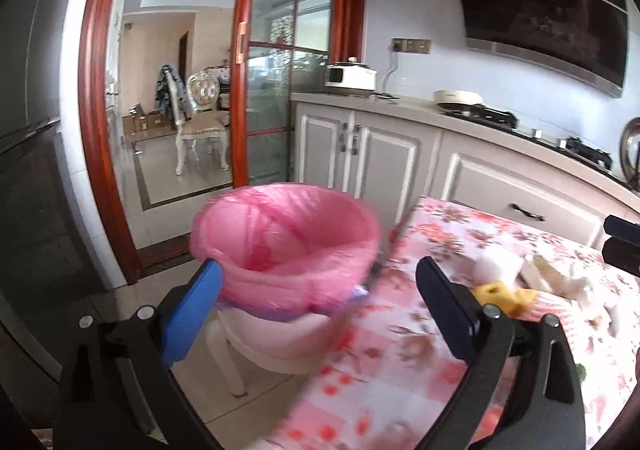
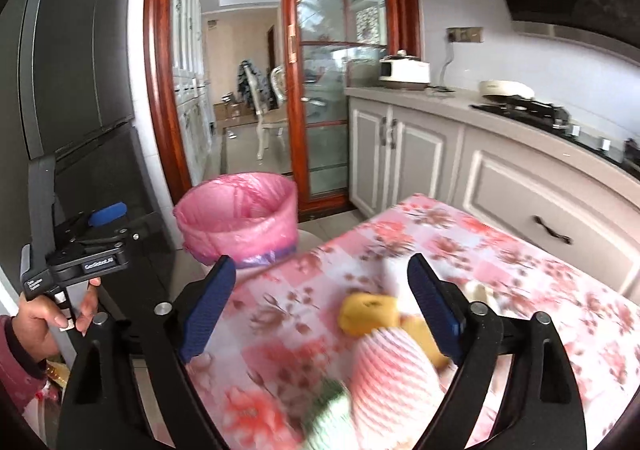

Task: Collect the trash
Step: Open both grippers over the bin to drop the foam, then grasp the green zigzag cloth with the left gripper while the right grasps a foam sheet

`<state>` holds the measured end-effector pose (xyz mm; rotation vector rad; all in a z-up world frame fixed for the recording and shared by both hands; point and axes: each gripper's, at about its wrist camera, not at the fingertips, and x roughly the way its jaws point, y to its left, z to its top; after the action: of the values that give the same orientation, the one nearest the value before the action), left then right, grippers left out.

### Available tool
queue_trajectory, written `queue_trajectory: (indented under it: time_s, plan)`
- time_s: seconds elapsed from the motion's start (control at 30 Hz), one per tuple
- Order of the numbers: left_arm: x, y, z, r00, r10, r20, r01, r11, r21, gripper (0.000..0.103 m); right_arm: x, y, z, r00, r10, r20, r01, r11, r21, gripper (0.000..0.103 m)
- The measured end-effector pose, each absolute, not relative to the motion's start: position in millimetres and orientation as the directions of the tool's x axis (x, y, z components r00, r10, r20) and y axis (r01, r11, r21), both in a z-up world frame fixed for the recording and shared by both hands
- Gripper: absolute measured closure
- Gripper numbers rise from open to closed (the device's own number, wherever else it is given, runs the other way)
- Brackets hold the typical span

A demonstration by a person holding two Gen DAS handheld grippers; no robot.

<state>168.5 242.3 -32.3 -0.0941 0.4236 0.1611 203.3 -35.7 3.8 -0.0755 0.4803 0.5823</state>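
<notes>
Trash (image 2: pixel 374 316), yellow scraps and foam sleeves, heaped on the table (image 2: pixel 500 262) right of the pink-lined bin (image 2: pixel 240 217); left gripper (image 1: pixel 320 290) and right gripper (image 2: pixel 322 294) both agape, empty; advise pinching one piece squarely.

Pink liner in the bin (image 1: pixel 286 246), centre; pink-and-white checked tablecloth (image 2: pixel 500 250) with red flowers, lower right; yellow scraps (image 2: pixel 368 314); pink-and-white ribbed foam sleeve (image 2: pixel 394 370); blue gripper pads (image 1: pixel 192 310); red-brown door frame (image 1: pixel 94 129); grey-white cabinets (image 1: pixel 384 157).
</notes>
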Motion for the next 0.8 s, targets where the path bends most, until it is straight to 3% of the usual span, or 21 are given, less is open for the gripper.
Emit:
queue_trajectory:
  time_s: [0.4,0.8]
  plan:
    - [134,137,-37,0.919,0.041,-0.393,-0.072,0.995,-0.065,0.006,146,-134,-18,0.819,0.345,-0.459,-0.370,0.928,0.037,0.018]
    - [119,47,-69,0.873,-0.090,-0.479,0.075,0.996,-0.049,0.006,112,-218,-54,0.842,0.229,-0.488,-0.223,0.972,0.072,0.018]
